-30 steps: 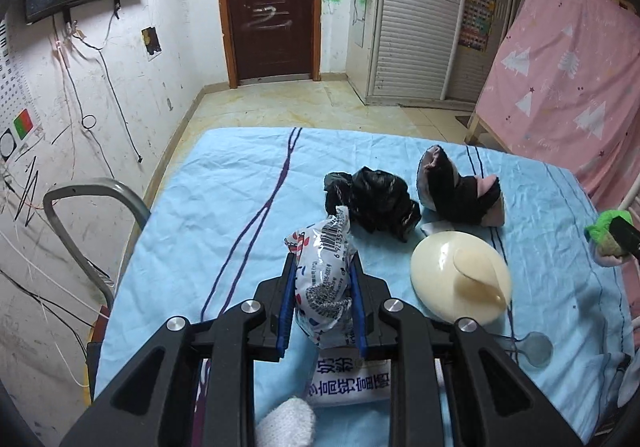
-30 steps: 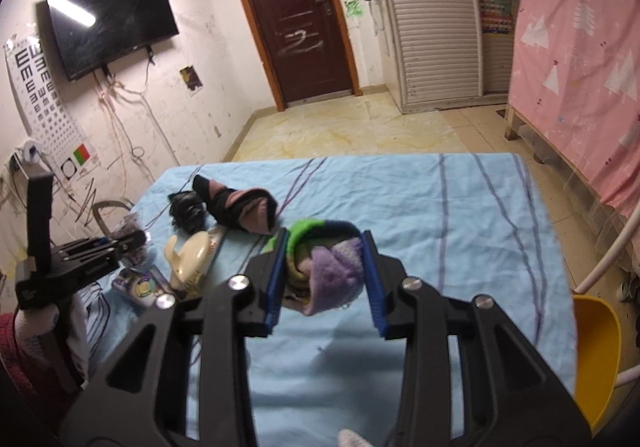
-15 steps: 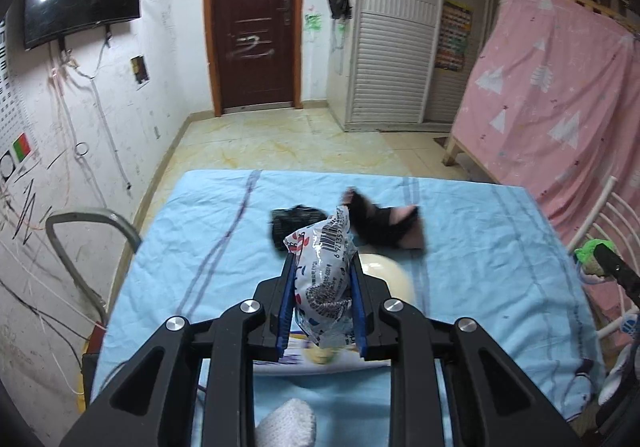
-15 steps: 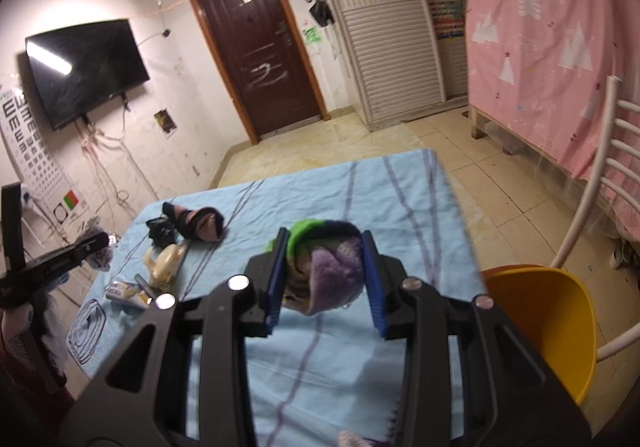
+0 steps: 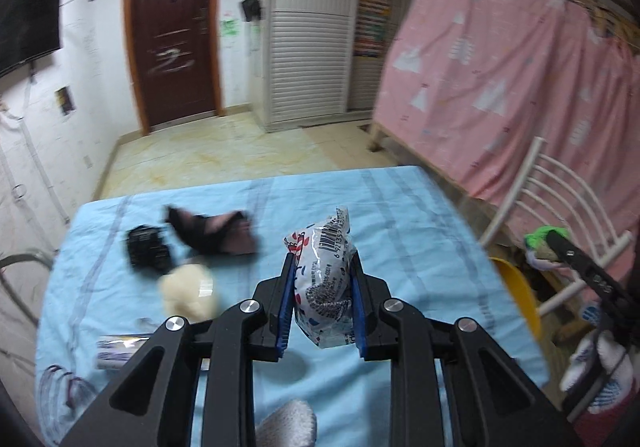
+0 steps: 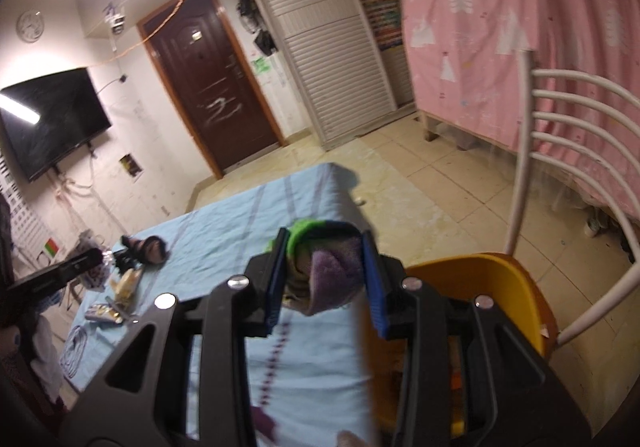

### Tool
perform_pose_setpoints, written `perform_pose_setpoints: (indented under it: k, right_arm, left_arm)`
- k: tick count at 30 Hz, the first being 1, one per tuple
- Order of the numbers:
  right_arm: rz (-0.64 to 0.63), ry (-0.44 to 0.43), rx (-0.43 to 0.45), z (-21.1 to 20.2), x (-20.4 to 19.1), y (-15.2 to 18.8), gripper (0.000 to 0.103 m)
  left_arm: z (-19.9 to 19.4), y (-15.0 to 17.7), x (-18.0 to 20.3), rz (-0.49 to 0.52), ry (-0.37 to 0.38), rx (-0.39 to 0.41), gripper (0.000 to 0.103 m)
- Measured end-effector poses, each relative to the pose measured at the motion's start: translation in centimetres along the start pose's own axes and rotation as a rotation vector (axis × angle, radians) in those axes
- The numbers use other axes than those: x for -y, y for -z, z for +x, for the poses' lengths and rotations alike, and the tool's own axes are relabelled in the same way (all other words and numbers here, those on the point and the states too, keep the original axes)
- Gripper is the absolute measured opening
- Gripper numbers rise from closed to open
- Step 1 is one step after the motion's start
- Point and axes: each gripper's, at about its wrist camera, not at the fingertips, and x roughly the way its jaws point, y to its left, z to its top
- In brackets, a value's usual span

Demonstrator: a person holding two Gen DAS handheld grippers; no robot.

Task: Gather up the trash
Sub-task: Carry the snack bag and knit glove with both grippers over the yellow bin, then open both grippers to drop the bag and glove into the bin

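My left gripper (image 5: 322, 267) is shut on a crumpled white printed wrapper (image 5: 324, 279), held above the blue-clothed table (image 5: 420, 239). My right gripper (image 6: 326, 247) is shut on a green and purple sock (image 6: 324, 267) at the table's right edge (image 6: 340, 191), just left of a yellow bin (image 6: 500, 287). The left wrist view shows that right gripper (image 5: 560, 243) with the sock (image 5: 540, 241) over the same yellow bin (image 5: 520, 295). A black crumpled bag (image 5: 148, 251), a dark sock (image 5: 216, 233), a cream lid (image 5: 188, 287) and a foil wrapper (image 5: 120, 347) lie on the table's left part.
A white metal chair (image 6: 560, 151) stands right of the bin, with a pink curtain (image 5: 500, 79) behind it. A gloved hand (image 5: 596, 375) holds the right gripper. The brown door (image 5: 172, 31) and a white shutter cupboard (image 5: 308, 23) are at the far wall.
Both grippers swung to the right with their loads. The right one went from over the table's middle to its right edge by the yellow bin. The left one rose and now faces the table's right half.
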Motion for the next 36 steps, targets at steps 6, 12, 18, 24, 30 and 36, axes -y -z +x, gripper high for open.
perform_pose_setpoints:
  k: [6,12,18,24,30,36]
  right_arm:
    - [0.056,0.06,0.013,-0.5,4.0,0.2,0.034]
    - [0.082,0.092,0.007,-0.2,6.4,0.4,0.035]
    - [0.114,0.098,0.006,0.1,8.1,0.5,0.041]
    - [0.163,0.111,0.022,-0.2,9.6,0.6,0.051]
    - [0.212,0.138,0.066,-1.4,11.1,0.2,0.059]
    - [0.224,0.14,0.078,-1.8,11.3,0.1,0.06]
  left_arm:
    - [0.8,-0.3,5.9,0.046,0.22,-0.011,0.015]
    - [2.3,-0.5,11.0,0.097,0.322,-0.028,0.015]
    - [4.7,-0.8,15.1,0.138,0.335,-0.061,0.015]
    - [6.5,-0.8,18.6,0.167,0.363,-0.098,0.015]
    - [7.8,-0.4,22.1,0.194,0.421,-0.127,0.024]
    - [7.6,0.3,23.1,0.197,0.436,-0.13,0.07]
